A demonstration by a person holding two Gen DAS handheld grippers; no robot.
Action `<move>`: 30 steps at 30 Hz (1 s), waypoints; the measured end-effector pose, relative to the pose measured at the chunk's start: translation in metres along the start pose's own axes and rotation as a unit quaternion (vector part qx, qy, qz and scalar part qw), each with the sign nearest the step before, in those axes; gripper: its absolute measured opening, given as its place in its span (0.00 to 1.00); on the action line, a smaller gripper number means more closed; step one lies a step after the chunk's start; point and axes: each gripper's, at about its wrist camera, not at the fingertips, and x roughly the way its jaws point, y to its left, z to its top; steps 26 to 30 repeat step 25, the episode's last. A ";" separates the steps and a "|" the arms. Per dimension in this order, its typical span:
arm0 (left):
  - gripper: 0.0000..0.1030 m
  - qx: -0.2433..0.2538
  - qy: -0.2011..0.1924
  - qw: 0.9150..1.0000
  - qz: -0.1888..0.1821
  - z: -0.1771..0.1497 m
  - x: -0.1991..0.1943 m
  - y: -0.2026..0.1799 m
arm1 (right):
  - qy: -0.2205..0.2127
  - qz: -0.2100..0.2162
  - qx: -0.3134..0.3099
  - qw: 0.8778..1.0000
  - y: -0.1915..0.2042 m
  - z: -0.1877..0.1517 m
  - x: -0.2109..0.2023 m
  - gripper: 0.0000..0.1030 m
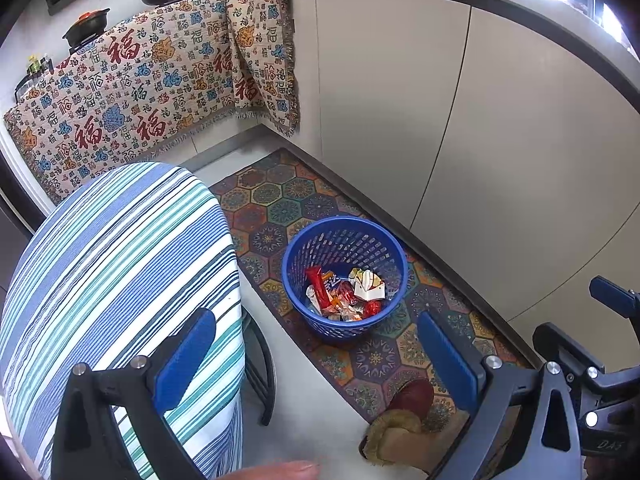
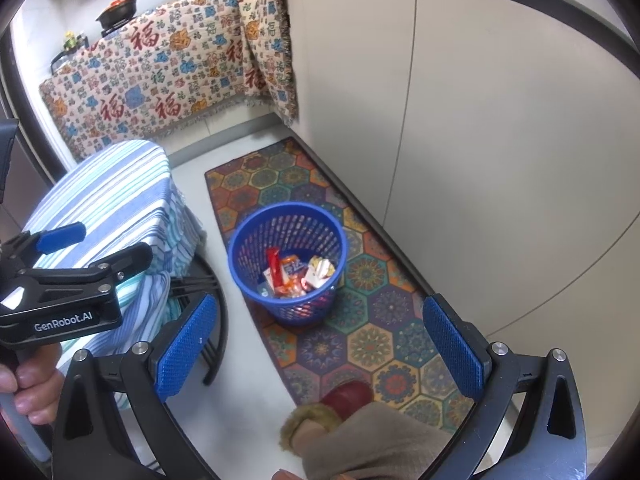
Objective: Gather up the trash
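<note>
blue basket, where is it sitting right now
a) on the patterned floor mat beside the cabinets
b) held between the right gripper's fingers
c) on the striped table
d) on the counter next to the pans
a: the blue basket stands upright on the patterned floor mat, wrappers inside, next to the cabinets; the striped table is beside it, and both the left gripper and the right gripper are open and hold nothing.

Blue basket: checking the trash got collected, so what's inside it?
The blue basket holds crumpled snack wrappers, among them a red one and a white one. Anything beneath them is hidden.
</note>
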 end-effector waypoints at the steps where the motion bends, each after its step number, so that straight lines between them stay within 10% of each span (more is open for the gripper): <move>1: 0.99 0.000 0.000 1.000 0.000 0.000 0.000 0.000 | 0.000 0.000 -0.001 1.000 0.001 0.000 0.000 1.00; 30: 1.00 -0.001 -0.007 1.000 0.007 -0.001 -0.002 0.004 | 0.006 -0.004 0.003 1.000 -0.002 -0.002 0.003 1.00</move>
